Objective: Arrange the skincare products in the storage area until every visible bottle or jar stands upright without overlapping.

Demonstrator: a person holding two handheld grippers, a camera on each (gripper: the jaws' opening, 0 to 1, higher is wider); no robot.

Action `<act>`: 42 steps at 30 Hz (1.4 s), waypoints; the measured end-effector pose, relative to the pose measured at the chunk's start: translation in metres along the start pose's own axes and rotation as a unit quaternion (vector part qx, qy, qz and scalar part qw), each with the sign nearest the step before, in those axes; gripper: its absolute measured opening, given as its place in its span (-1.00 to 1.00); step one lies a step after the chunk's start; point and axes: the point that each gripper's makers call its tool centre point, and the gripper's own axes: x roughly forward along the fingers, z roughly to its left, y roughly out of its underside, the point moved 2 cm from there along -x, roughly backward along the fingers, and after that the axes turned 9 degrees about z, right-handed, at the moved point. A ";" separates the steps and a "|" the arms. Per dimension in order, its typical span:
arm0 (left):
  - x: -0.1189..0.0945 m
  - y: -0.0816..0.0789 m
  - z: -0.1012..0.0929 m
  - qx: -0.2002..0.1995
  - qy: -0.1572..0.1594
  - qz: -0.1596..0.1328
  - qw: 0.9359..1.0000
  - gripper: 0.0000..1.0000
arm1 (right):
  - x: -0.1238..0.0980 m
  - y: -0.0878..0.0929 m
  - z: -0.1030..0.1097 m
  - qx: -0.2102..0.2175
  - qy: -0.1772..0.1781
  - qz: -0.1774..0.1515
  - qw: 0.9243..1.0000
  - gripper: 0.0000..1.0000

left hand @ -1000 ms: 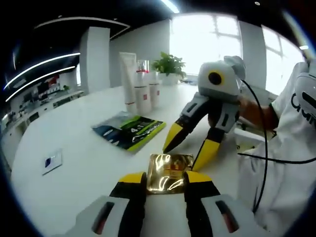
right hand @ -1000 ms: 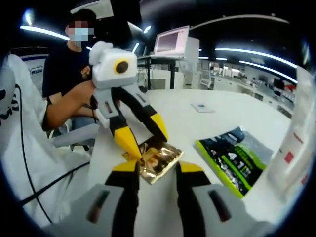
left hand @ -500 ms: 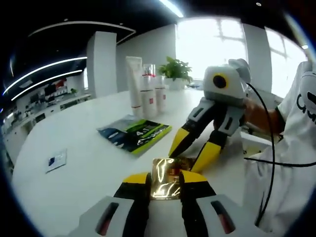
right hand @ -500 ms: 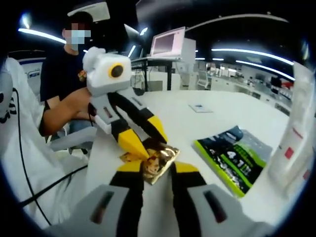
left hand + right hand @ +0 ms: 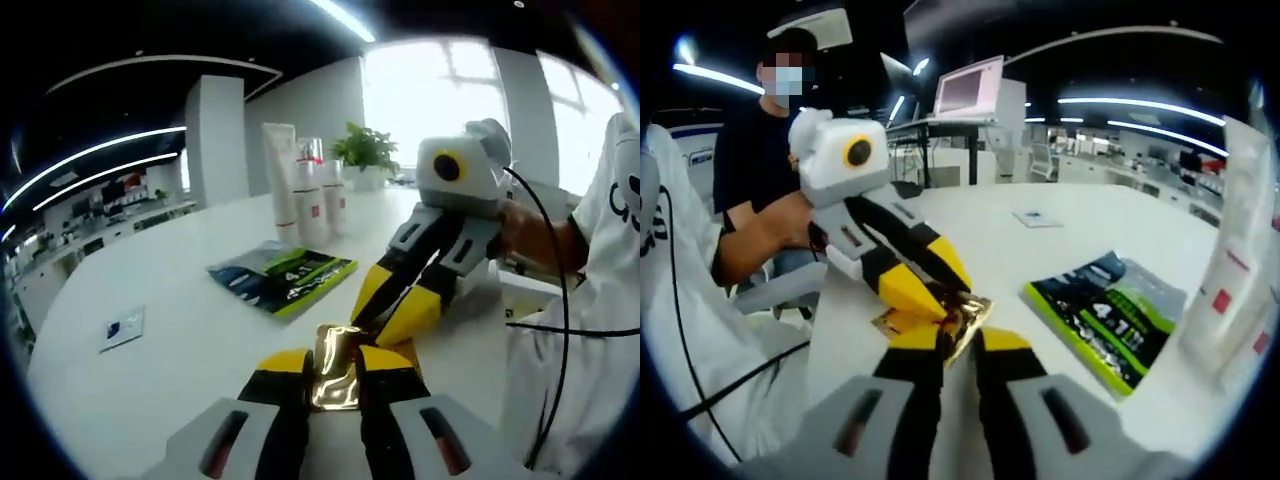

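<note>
A small gold foil sachet (image 5: 336, 345) is held just above the white table (image 5: 190, 330) by both grippers at once. My left gripper (image 5: 335, 368) is shut on its near edge. My right gripper (image 5: 388, 305) reaches in from the right, its yellow fingertips pinched on the far edge. In the right gripper view the sachet (image 5: 966, 312) sits between my right gripper (image 5: 958, 346), which is shut on it, and my left gripper (image 5: 927, 288). Tall white tubes and bottles (image 5: 303, 185) stand upright at the back of the table.
A green and black flat packet (image 5: 285, 278) lies on the table between the sachet and the bottles, also seen as packet (image 5: 1110, 320). A small card (image 5: 122, 328) lies to the left. A potted plant (image 5: 365, 150) stands behind the bottles. A person in black (image 5: 755, 170) sits nearby.
Both grippers have narrowed from open to shut on the gold sachet, and the sachet has lifted and crumpled slightly between them. The views have moved in a little closer.
</note>
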 end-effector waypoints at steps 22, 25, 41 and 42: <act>0.000 0.000 0.004 -0.006 -0.016 0.004 1.000 -0.77 | 0.000 -0.002 -0.006 -0.051 0.024 0.011 0.998 -1.00; -0.003 0.000 0.005 -0.011 -0.011 0.002 1.000 -0.77 | 0.000 -0.004 -0.004 -0.065 0.025 0.009 0.998 -1.00; -0.015 0.004 0.007 -0.048 0.013 -0.012 0.999 -0.79 | -0.002 -0.018 0.000 -0.100 0.025 -0.010 0.995 -1.00; -0.015 0.004 0.006 -0.049 0.014 -0.012 0.999 -0.82 | -0.002 -0.019 0.000 -0.101 0.026 -0.011 0.995 -1.00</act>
